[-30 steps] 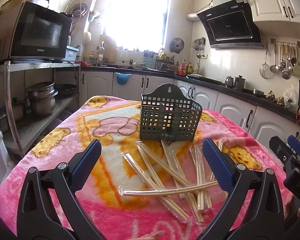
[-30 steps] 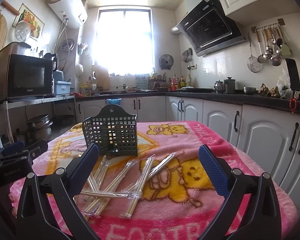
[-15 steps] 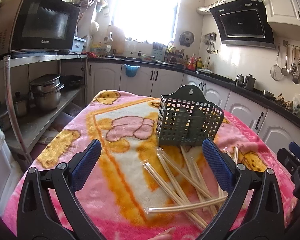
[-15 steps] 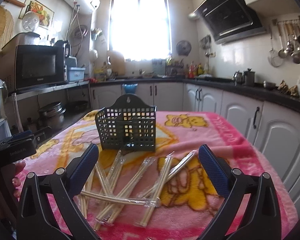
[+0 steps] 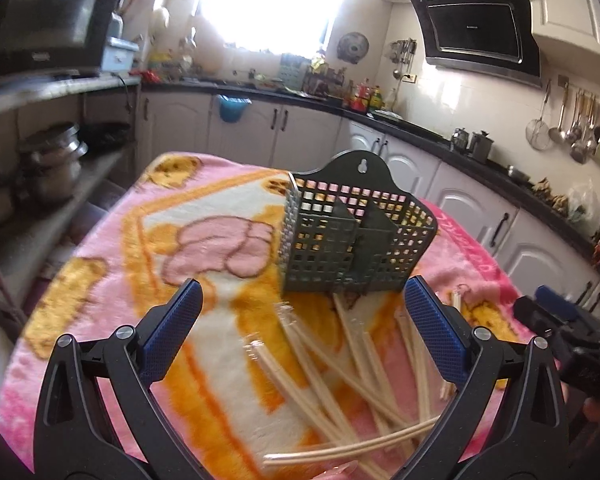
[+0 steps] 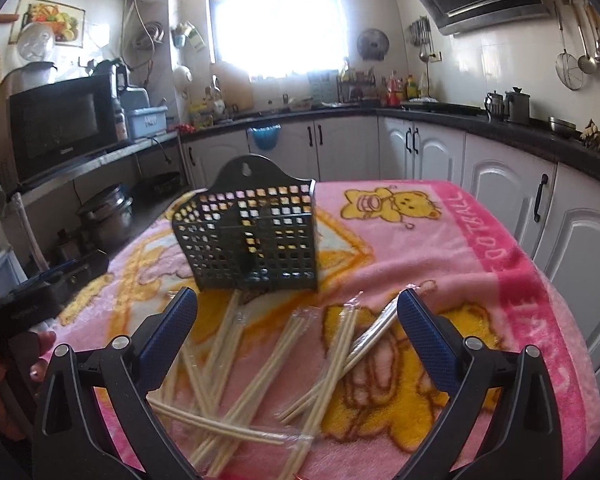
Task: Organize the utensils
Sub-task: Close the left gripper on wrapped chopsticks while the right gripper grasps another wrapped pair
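A dark grey perforated utensil holder stands upright on the pink blanket-covered table. Several pairs of wrapped wooden chopsticks lie scattered and crossing in front of it. My left gripper hovers open above the pile, nothing between its blue pads. Over the pile's right side, my right gripper is open too and holds nothing. Each gripper shows at the edge of the other's view, the right one and the left one, with a hand on the latter.
Kitchen cabinets and a dark counter run behind and to the right of the table. A metal shelf with a microwave and pots stands to the left. Hanging ladles line the right wall.
Both grippers have moved forward and down toward the chopsticks, so the holder and pile look larger. Both stay open; nothing on the table has moved.
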Available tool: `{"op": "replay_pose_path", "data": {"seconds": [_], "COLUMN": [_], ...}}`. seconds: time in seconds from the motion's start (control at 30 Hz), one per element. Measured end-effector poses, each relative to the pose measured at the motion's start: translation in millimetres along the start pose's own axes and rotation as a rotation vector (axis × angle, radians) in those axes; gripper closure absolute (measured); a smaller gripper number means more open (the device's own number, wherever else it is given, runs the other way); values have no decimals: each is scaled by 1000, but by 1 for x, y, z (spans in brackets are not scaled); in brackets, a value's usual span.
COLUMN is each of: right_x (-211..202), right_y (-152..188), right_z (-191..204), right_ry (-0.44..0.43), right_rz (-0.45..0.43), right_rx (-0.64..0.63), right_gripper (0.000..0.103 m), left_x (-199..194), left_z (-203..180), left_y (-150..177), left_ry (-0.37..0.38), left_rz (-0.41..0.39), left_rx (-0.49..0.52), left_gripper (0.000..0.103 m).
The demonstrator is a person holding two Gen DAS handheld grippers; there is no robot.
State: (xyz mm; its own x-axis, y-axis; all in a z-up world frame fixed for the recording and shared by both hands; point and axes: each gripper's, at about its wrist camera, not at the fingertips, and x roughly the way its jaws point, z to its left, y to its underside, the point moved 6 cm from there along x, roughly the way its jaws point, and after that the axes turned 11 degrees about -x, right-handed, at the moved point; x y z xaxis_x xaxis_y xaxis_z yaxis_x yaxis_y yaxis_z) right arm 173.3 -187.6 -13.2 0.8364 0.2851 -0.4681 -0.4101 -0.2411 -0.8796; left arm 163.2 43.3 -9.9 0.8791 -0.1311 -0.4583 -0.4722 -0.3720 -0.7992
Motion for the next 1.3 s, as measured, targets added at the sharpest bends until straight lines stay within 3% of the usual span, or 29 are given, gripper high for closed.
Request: {"op": "replay_pose_path", "data": {"seconds": [0.33, 0.47, 0.57, 0.63, 0.77, 0.93, 1.23, 1.3], "right_x": [42, 61, 80, 91, 112, 128, 149, 153], "right_y": [6, 11, 17, 22, 31, 34, 40, 41], "right_z": [-22, -31, -37, -41, -48, -52, -63, -66], "right_ry": [-14, -17, -45, -71, -114, -158, -205, -211], "right_rz": [122, 179, 243, 276, 336, 368, 422, 435], "right_rx": [-21, -16, 5, 35, 97, 140, 203, 217], "right_gripper": [6, 8, 23, 25, 37, 43, 55, 59], "left_x": [55, 73, 82, 88, 93, 107, 123, 125], "left_z": [2, 6, 10, 14, 19, 24, 26, 27], "left_y": [10, 17, 23, 26, 29, 35, 34, 34], "left_ry": [22, 44, 60, 64, 88, 84, 54, 45], "left_rz": [163, 240, 289, 319, 350, 406, 420, 424], "left_rx": [-34, -55, -86, -104, -146, -172, -184, -184], "left_gripper": [10, 20, 28, 31, 46, 54, 67, 76]}}
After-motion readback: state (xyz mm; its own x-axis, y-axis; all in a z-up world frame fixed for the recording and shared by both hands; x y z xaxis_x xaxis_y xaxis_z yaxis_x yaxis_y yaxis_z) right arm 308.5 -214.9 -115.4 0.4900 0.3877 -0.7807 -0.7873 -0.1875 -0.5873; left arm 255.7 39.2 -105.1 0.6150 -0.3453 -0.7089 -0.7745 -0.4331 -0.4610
